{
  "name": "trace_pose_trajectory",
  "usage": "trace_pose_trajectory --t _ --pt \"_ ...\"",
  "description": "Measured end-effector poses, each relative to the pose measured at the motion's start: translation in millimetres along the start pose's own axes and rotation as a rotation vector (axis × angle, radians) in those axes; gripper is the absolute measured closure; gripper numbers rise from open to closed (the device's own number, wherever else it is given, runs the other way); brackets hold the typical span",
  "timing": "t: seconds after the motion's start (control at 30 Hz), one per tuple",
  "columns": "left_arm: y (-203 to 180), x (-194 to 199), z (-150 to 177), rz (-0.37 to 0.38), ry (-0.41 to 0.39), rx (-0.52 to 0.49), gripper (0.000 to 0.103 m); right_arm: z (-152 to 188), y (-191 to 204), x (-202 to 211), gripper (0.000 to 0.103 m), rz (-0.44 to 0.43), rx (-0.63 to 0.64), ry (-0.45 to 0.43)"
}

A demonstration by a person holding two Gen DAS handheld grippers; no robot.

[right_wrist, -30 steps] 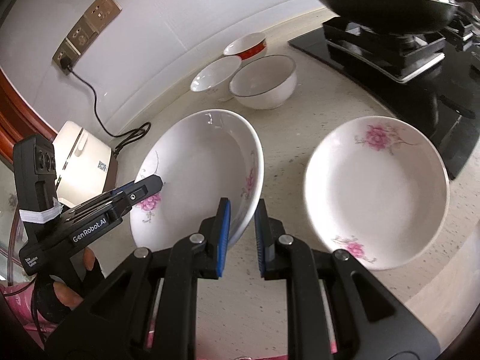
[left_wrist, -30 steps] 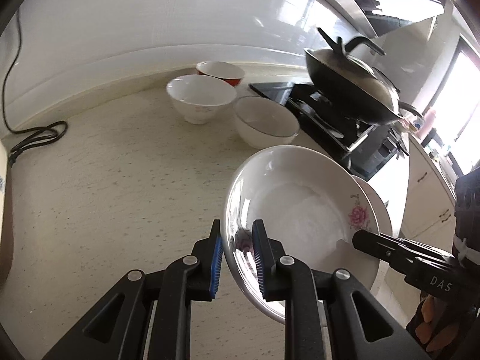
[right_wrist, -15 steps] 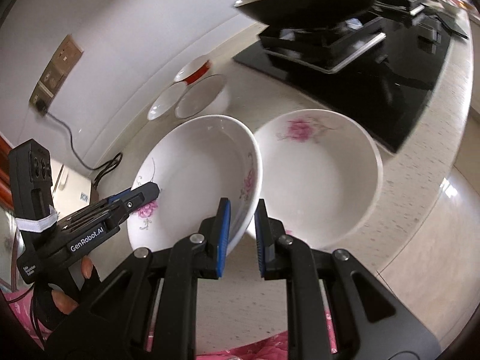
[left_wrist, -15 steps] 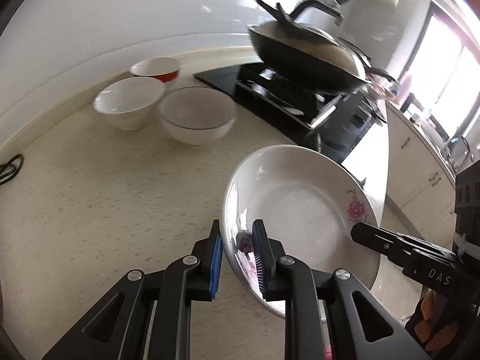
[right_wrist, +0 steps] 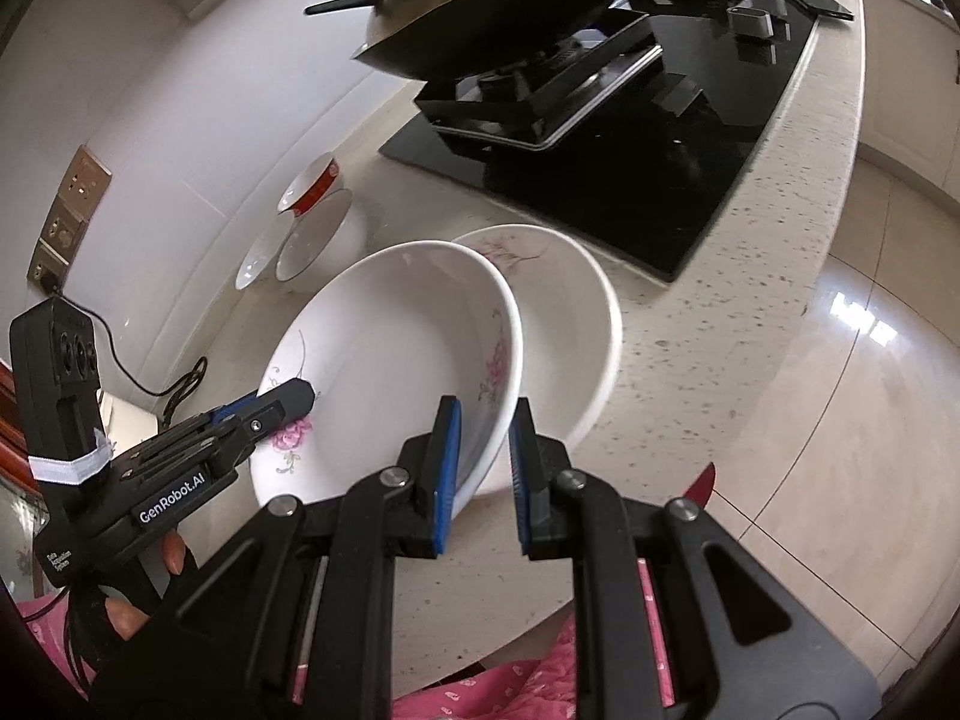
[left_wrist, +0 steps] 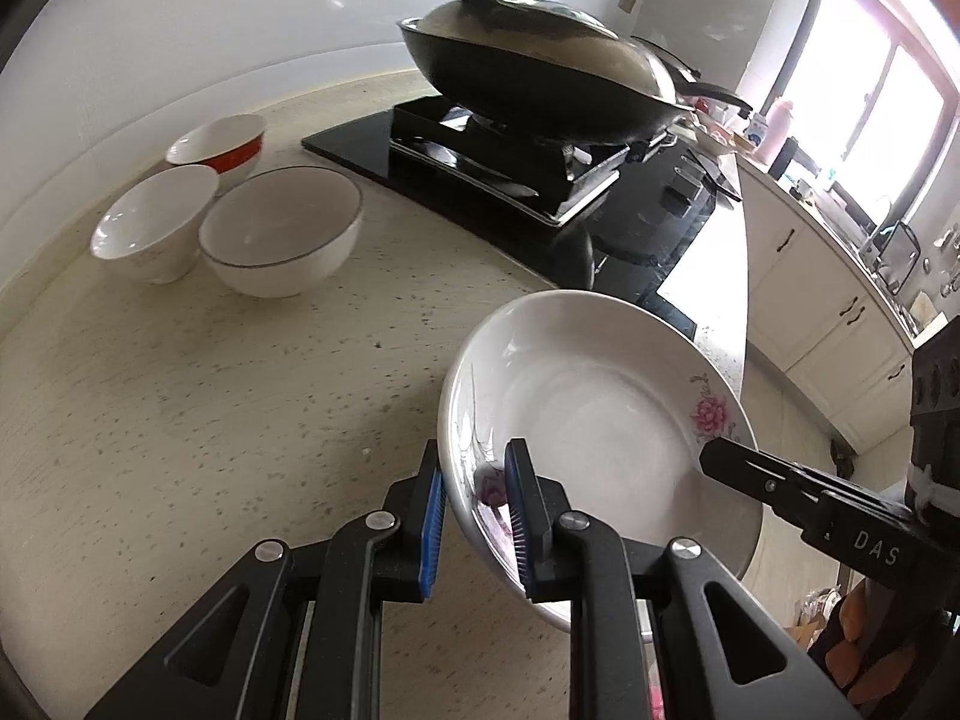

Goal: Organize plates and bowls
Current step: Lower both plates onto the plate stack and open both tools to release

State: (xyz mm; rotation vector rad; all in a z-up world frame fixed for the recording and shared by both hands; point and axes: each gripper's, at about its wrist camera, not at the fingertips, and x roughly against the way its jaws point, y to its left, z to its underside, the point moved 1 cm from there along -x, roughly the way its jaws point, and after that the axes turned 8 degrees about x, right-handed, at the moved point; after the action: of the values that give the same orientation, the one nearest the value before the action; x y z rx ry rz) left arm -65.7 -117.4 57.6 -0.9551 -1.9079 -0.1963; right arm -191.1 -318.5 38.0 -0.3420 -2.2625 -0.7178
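The left gripper (left_wrist: 474, 504) was clenched on the near rim of the carried plate (left_wrist: 606, 420), one pad inside and one outside. The right gripper (right_wrist: 483, 468) straddled the opposite rim, inner pad against the plate; whether its outer pad touched could not be told, so its hold cannot be confirmed. The carried plate hung tilted above the worktop (left_wrist: 180, 408) near its front edge, partly overlapping the second plate (right_wrist: 570, 312) lying flat beside the hob (right_wrist: 630, 138). In my judgement the step was stacking: the carried plate should be levelled, centred over the second plate and lowered until seated before either gripper lets go, since a one-sided release risks a slide. Three bowls (left_wrist: 282, 234) stood grouped toward the rear wall. Legible writing: "GenRobot.AI" on the left handle, "DAS" on the right handle.
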Motion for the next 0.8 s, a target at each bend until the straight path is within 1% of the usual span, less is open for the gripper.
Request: trace_pose_trajectory --t 0.33,0.63,0.8 --pt "-27.3 -35.1 -10.9 0.009 0.03 -0.059 0.081 -4.3 -30.2 -5.1 0.084 0.093 -0.053 0.0" --pt "-23.2 -53.0 -19.7 -0.015 0.045 -0.055 0.079 -14.6 -29.3 -13.2 0.084 0.102 -0.033 -0.006" --pt "-21.2 -53.5 -21.8 -0.014 0.028 -0.052 0.079 -21.6 -27.7 -18.5 0.084 0.111 -0.019 -0.006"
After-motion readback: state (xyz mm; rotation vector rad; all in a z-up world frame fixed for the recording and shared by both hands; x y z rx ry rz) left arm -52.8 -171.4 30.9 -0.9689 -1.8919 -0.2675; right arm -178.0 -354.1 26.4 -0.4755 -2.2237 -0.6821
